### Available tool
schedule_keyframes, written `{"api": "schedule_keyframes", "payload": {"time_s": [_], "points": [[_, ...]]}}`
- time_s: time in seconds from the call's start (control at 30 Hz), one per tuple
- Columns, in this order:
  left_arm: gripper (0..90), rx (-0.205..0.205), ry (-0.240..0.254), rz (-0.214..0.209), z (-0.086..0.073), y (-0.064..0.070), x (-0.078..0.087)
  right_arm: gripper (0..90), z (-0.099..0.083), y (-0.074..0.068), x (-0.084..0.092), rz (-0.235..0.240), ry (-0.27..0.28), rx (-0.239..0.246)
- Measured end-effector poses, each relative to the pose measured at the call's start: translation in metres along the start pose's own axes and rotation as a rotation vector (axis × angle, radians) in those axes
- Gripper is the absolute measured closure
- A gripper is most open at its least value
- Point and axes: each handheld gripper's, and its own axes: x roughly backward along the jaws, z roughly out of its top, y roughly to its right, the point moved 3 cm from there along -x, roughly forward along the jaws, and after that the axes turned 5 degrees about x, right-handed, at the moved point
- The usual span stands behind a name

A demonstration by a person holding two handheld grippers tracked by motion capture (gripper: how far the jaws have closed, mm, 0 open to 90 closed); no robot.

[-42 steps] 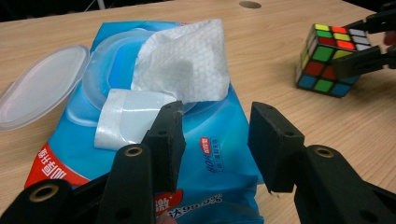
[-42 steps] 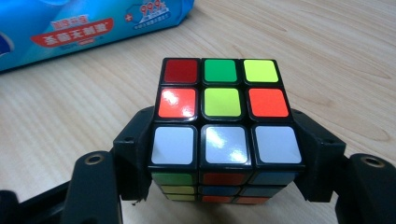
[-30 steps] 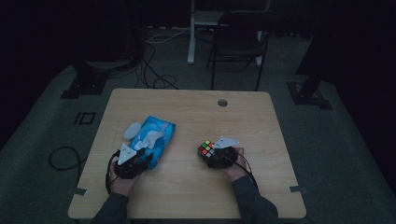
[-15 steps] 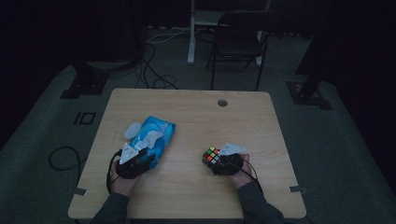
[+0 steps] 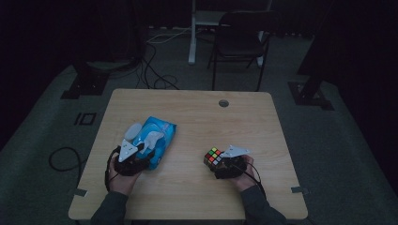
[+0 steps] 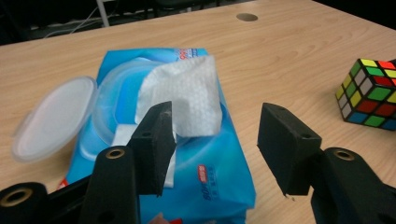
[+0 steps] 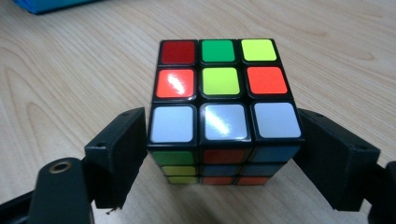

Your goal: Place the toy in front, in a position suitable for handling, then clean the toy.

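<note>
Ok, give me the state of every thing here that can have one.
Wipes pack: lying flat, lid flipped open, one wipe sticking out.
Puzzle cube: on the table, scrambled.
Left gripper: open over the pack, jaws just widened.
Right gripper: jaws just widened, cube between them; contact unclear.

A blue plastic wet-wipe pack [image 6: 187,154] lies flat, lid flipped open, one white wipe [image 6: 187,100] sticking up. A scrambled multicoloured puzzle cube [image 7: 223,109] sits upright on the wooden table, well apart.

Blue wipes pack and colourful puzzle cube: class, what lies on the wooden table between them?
Nothing: in the high view, only bare wooden table separates the blue wipes pack from the colourful puzzle cube.
</note>
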Motion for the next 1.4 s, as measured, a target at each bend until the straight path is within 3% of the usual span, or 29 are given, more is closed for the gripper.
{"api": "schedule_keyframes", "payload": {"time_s": [0.17,0.47,0.57,1.03,1.4], "points": [[44.3,-0.019,0.008,0.024,0.009,-0.002,-0.002,19.1,0.0,-0.002,0.008,0.001,0.021,-0.012],[43.5,-0.022,-0.003,0.03,0.017,-0.007,-0.012,19.2,-0.003,0.0,0.014,-0.009,0.036,-0.041],[43.7,-0.03,-0.039,0.031,0.018,-0.008,-0.02,19.5,-0.003,0.001,0.015,-0.008,0.041,-0.048],[40.1,-0.044,-0.091,0.065,0.026,-0.009,-0.037,19.5,-0.002,0.002,0.016,0.0,0.057,-0.063],[37.0,-0.037,-0.135,0.052,0.029,-0.007,-0.053,19.5,-0.003,0.003,0.015,0.007,0.055,-0.065]]}}
